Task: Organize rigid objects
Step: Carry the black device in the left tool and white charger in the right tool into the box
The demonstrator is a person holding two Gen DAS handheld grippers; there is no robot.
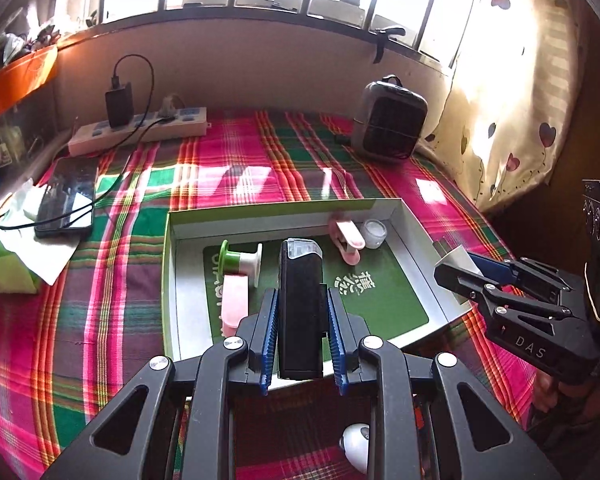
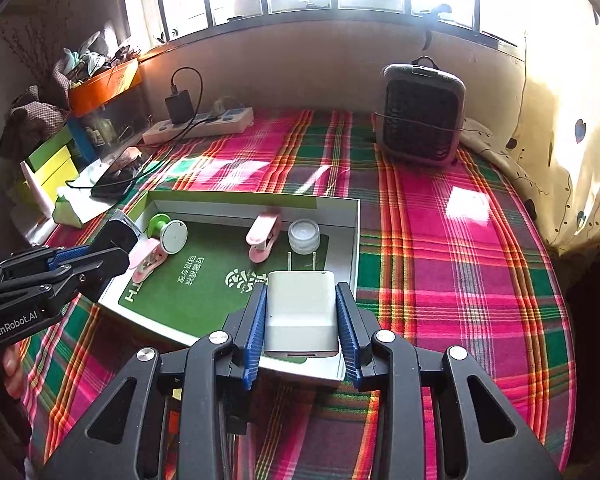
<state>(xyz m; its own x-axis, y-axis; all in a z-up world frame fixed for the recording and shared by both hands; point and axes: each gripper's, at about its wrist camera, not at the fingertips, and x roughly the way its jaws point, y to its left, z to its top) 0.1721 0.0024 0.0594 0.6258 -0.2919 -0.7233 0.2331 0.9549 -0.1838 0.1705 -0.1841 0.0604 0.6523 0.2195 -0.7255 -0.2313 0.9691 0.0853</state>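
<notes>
I carry both things over the shallow white cardboard box [image 2: 352,236]: left gripper [image 1: 302,322] clamps the black rectangular device [image 1: 300,312], right gripper [image 2: 302,320] clamps the white plastic charger plug [image 2: 300,312] (prongs forward). Next I must lower them onto free green bottom and release.

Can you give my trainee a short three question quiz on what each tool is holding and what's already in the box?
1. True or false: the left tool grips a white wall charger.
2. Multiple choice: which sits in the open box beside the pink clip? A. a phone; B. a small clear jar; C. a desk fan.
3. Fill in: the right tool holds a white ____ with two metal prongs.

Key
1. False. The left tool holds a black device with a clear cap.
2. B, the small clear jar.
3. Wall charger.
</notes>
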